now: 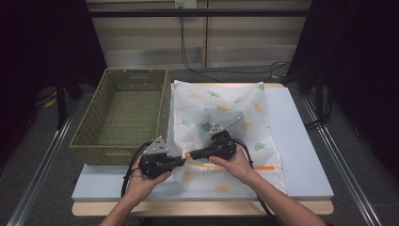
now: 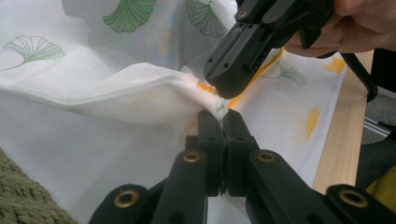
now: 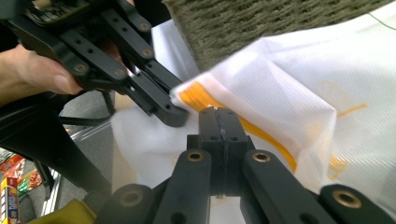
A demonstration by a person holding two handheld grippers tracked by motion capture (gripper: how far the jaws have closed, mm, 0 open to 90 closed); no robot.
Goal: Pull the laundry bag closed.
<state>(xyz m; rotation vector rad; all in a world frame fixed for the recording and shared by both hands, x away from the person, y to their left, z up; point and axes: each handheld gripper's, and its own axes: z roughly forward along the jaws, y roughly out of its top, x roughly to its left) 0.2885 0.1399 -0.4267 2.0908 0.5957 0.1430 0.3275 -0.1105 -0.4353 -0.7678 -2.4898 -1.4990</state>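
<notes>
So there's a white mesh bag [image 1: 226,127] with green and yellow ginkgo leaves printed on it, spread out on a pale blue mat [image 1: 301,155] just to the right of a green woven basket [image 1: 123,113], with its left edge lapping up against the basket's right wall. Using the basket as the reference: both grippers are working at the bag's near left corner, just past the basket's front right corner. The left gripper [image 2: 221,114] has its jaws pinched shut on a little bunched bit of the fabric, right at the orange zipper strip [image 3: 233,119]; you can see the cloth pulled up into a ridge from that pinch in the left gripper view. The right gripper [image 3: 218,112] comes in from the side away from the basket, and its jaws are pressed together with the bag's orange-striped edge caught at the tips. The two sets of tips nearly touch each other, nose to nose, over the same corner. The left hand [image 1: 141,181] sits just in front of the basket, and the right hand [image 1: 235,165] rests on the bag, farther from the basket. The basket looks bare inside from the high view.
</notes>
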